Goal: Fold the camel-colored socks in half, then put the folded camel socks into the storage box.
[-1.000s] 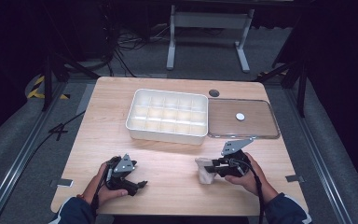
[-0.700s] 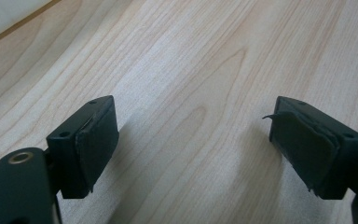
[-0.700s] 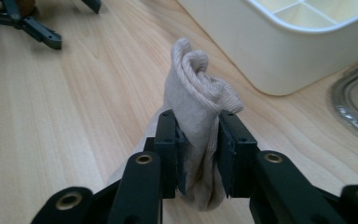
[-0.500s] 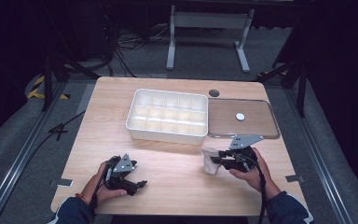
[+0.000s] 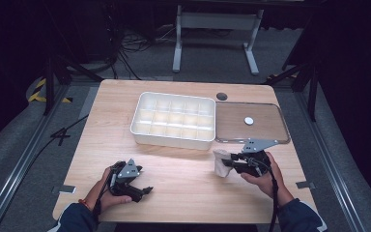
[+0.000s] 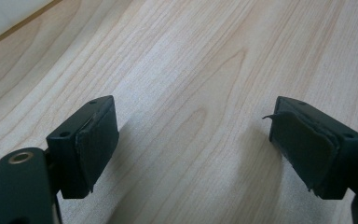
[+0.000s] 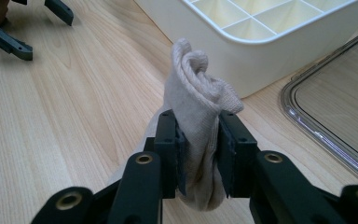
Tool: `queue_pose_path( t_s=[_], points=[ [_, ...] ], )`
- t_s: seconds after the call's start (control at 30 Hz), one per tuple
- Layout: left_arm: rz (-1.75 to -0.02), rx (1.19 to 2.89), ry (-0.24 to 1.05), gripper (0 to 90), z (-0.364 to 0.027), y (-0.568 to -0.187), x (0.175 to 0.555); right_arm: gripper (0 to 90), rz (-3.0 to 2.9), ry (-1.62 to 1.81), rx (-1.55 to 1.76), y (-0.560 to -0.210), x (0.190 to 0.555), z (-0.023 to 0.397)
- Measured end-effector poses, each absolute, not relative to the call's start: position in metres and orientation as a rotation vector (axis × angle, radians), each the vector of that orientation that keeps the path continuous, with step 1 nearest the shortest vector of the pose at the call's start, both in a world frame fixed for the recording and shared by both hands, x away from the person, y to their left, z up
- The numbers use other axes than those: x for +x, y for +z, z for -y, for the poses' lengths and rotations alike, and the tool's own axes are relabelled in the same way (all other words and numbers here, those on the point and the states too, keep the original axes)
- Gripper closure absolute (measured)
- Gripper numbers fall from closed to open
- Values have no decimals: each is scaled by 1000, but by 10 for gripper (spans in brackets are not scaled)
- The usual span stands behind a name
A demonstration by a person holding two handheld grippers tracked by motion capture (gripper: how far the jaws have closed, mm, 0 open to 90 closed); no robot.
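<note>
I'm pinching the rolled sock (image 7: 200,116) in my right gripper (image 7: 200,154); left gripper (image 6: 193,149) gaping, empty. Loose grip—sock may unroll, snagging the organizer tray (image 7: 261,42) rim.

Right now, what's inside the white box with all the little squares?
The white box looks empty: every little compartment seen from above shows just its pale bottom. The beige sock isn't in it; the right gripper holds it squeezed above the table.

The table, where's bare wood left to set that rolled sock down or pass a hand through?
Bare table lies between the left gripper and the right gripper, which holds the sock. The strip left of the divided tray is free too. The far right is crowded: the clear lid abuts the tray.
</note>
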State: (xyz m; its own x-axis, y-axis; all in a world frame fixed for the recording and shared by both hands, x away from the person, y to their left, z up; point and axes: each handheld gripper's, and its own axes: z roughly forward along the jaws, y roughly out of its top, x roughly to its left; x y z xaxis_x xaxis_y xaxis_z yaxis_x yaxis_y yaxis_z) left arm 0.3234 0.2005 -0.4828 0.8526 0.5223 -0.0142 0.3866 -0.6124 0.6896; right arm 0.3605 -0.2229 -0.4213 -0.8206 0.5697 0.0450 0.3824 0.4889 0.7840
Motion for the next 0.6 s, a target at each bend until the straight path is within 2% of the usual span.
queue_pose_path(
  t_s=[0.6],
  points=[
    [-668, 2297, 249, 157, -201, -483, 322, 718, -2431, 1307, 836, -413, 363, 229]
  ],
)
